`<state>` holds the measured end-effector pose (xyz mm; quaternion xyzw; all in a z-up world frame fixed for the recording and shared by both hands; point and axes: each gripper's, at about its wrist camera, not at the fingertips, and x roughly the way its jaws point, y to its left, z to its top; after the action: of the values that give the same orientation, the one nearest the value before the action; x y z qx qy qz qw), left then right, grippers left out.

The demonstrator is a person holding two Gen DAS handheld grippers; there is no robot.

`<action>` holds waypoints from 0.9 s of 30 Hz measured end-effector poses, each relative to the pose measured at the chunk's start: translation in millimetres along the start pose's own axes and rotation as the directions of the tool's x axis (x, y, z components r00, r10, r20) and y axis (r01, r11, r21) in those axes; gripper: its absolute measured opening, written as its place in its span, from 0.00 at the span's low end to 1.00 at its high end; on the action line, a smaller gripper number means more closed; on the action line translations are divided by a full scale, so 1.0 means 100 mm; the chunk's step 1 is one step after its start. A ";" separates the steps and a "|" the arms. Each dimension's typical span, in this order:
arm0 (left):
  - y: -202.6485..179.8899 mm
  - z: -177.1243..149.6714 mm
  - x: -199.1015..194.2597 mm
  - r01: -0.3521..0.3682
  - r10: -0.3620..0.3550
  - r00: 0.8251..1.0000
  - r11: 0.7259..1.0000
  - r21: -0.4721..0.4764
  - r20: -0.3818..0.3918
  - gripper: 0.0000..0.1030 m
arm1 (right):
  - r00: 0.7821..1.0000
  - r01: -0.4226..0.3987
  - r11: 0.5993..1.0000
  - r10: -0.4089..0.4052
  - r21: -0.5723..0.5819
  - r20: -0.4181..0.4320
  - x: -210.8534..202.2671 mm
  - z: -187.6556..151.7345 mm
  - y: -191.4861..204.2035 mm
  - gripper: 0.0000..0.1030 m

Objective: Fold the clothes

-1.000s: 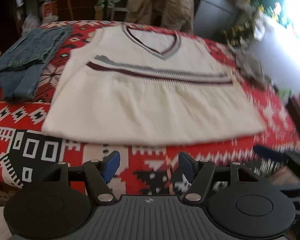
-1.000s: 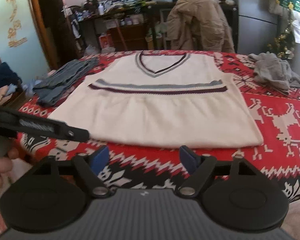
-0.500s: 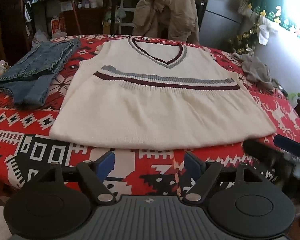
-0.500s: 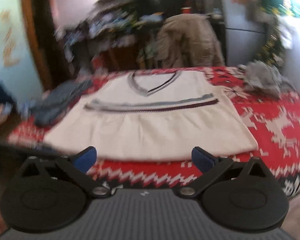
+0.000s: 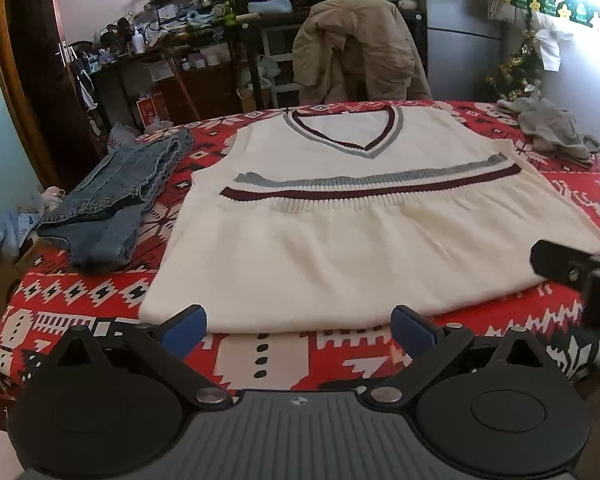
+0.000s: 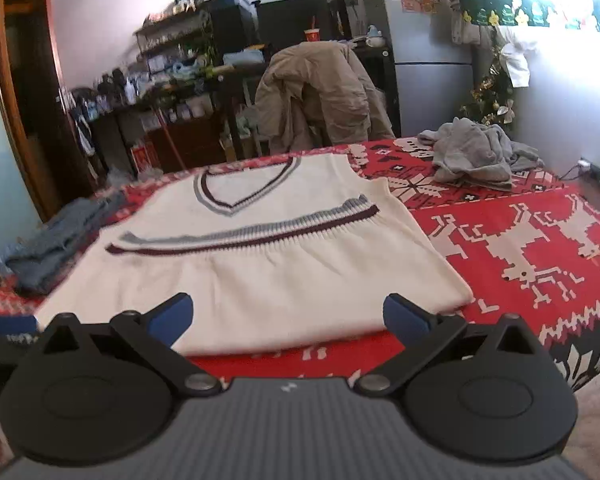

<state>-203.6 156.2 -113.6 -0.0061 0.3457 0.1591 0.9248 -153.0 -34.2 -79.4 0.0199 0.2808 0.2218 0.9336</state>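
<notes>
A cream knit vest [image 5: 352, 216] with a grey and maroon V-neck and chest stripes lies flat on the red patterned tablecloth [image 5: 260, 360], hem toward me. My left gripper [image 5: 298, 326] is open just in front of the hem's left part, nothing between its blue pads. The vest [image 6: 268, 256] also fills the right wrist view, where my right gripper [image 6: 286, 316] is open at the hem's right part, its right pad near the bottom right corner. Part of the right gripper's body [image 5: 576, 270] shows at the left wrist view's right edge.
Folded blue jeans [image 5: 116, 200] lie left of the vest. A crumpled grey garment [image 6: 476, 156] sits at the table's far right. Behind the table stands a chair draped with a tan jacket [image 5: 360, 48], with cluttered shelves beyond. The near table edge is just below both grippers.
Both grippers have opened wider. The left moved nearer the hem and leveled out. The right swung rightward toward the vest's bottom right corner.
</notes>
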 end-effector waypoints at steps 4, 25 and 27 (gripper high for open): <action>0.09 0.00 -0.01 0.008 -0.005 0.999 0.998 -0.067 0.045 0.96 | 0.998 0.063 0.996 -0.063 -0.064 0.007 0.06 -0.06 0.09 0.99; 0.16 -0.02 0.09 0.038 -0.024 0.994 0.992 -0.123 0.110 1.00 | 0.998 0.037 0.989 -0.029 -0.143 0.058 0.15 -0.11 0.11 0.99; 0.15 -0.02 0.14 0.032 -0.023 0.997 0.992 -0.123 0.078 1.00 | 0.998 0.020 0.991 -0.011 -0.129 0.068 0.13 -0.11 0.10 0.99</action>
<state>-199.3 174.2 -122.4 -0.0622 0.2992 0.1677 0.9373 -153.5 -20.8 -93.7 -0.0355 0.2342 0.2314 0.9436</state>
